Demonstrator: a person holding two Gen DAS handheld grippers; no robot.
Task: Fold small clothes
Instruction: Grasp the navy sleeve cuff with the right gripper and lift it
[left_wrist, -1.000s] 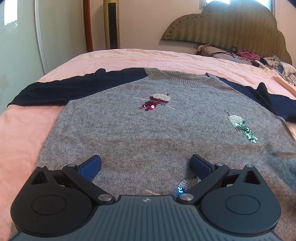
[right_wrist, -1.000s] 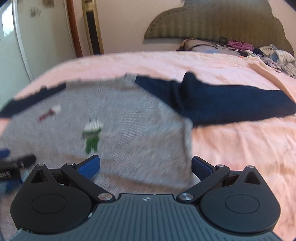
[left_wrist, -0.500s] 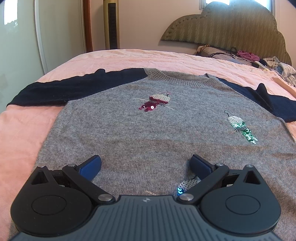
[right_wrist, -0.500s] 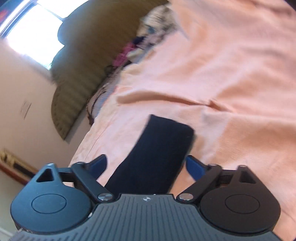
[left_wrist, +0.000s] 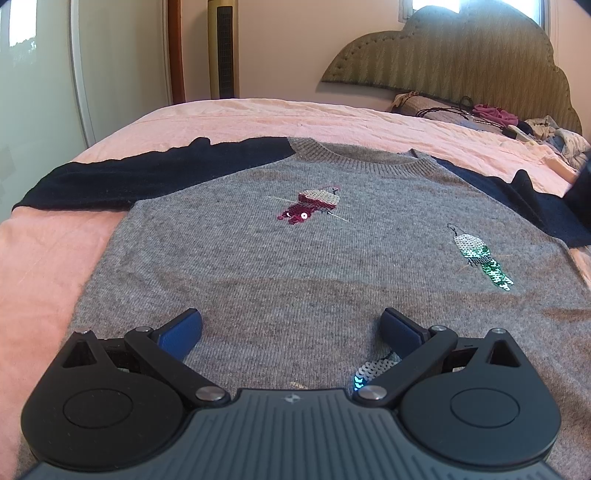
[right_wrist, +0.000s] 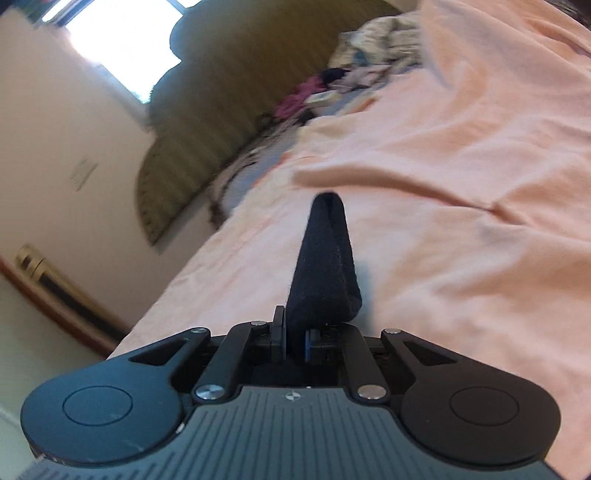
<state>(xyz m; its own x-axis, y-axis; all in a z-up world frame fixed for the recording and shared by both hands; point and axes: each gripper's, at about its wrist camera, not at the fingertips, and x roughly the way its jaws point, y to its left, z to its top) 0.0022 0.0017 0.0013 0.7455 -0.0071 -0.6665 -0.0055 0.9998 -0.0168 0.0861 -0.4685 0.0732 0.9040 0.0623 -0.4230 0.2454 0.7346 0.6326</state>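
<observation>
A grey knit sweater (left_wrist: 295, 266) with navy sleeves and sequin birds lies flat, front up, on the pink bed sheet (left_wrist: 37, 258). Its left sleeve (left_wrist: 129, 177) stretches out to the side. My left gripper (left_wrist: 290, 321) hovers open over the sweater's lower middle, with only flat fabric under it. In the right wrist view my right gripper (right_wrist: 295, 343) is rolled sideways and its jaws are closing, the pads pinching the end of the right navy sleeve (right_wrist: 325, 266), which sticks out ahead of them. From the left wrist view that sleeve (left_wrist: 546, 210) rises at the right edge.
A padded headboard (left_wrist: 443, 66) stands at the far end of the bed. A pile of loose clothes and cords (left_wrist: 535, 129) lies below it, also seen as clothes (right_wrist: 369, 40). A tall fan (left_wrist: 223, 48) and a wardrobe door (left_wrist: 37, 92) stand at the left.
My right gripper swung right to the sleeve's end, rolled over and went from wide open to pinched on the navy sleeve. The left gripper and the sweater body stayed still.
</observation>
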